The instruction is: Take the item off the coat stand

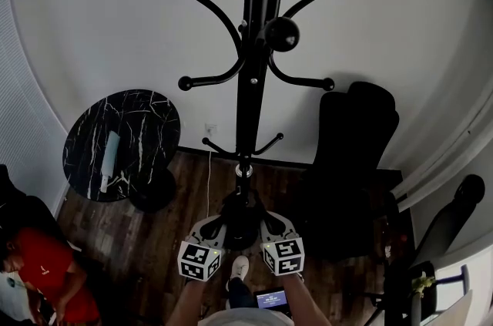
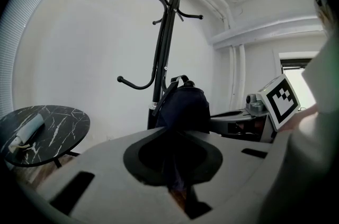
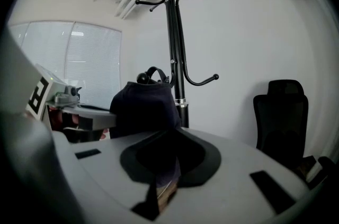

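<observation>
I am clenching both tongs on the dark bag (image 3: 143, 104). My left tongs (image 2: 176, 181) are pinching a fold of its cloth, and my right tongs (image 3: 165, 178) are biting it from the other side. The bag is hanging right against the coat stand (image 1: 250, 85), low on its pole. Its strap loop (image 2: 168, 91) is sitting by the hook knob (image 3: 142, 78), and I am judging it not yet clear. If I am pulling away from the coat stand before the loop is over that knob, the strap is likely to snag. That could drag the stand over, toward the marble table (image 1: 123, 139) on its left or the chair (image 1: 354, 155) on its right. Both pinches are thin, so the cloth could also be slipping out.
</observation>
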{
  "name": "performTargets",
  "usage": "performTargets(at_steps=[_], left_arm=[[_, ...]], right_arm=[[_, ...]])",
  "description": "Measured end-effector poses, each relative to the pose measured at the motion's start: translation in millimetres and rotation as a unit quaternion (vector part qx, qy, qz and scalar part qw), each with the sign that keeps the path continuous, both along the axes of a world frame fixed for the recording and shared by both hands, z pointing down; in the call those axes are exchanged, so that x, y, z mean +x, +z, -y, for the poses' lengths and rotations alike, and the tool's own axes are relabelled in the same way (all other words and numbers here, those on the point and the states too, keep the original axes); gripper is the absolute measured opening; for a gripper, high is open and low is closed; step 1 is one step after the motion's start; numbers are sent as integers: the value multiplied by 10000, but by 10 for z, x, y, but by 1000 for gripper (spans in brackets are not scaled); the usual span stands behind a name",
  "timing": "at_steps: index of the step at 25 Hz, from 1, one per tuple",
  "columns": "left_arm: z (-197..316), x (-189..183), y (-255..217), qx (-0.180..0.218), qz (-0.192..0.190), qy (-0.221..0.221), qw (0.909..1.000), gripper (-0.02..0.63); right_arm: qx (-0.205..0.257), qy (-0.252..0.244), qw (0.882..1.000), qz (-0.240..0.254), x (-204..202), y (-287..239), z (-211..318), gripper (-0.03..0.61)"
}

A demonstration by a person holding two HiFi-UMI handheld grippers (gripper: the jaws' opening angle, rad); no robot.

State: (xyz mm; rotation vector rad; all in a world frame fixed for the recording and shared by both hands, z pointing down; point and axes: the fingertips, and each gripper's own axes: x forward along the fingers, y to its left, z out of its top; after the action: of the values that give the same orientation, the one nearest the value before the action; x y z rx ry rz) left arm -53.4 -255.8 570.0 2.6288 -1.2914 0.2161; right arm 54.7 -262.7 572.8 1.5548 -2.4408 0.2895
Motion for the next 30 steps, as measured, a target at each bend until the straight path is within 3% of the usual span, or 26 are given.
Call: performTargets(at_steps=[14,30], left_arm=[[-193,-13,-77,105,1,-3,9999,29],[-473,-59,-198,221,-5,0,9998,29]], right_arm=[[-55,102,9994,312,-9,-84,-207,34],[26,-68,9997,215,-67,-171,-474,32]])
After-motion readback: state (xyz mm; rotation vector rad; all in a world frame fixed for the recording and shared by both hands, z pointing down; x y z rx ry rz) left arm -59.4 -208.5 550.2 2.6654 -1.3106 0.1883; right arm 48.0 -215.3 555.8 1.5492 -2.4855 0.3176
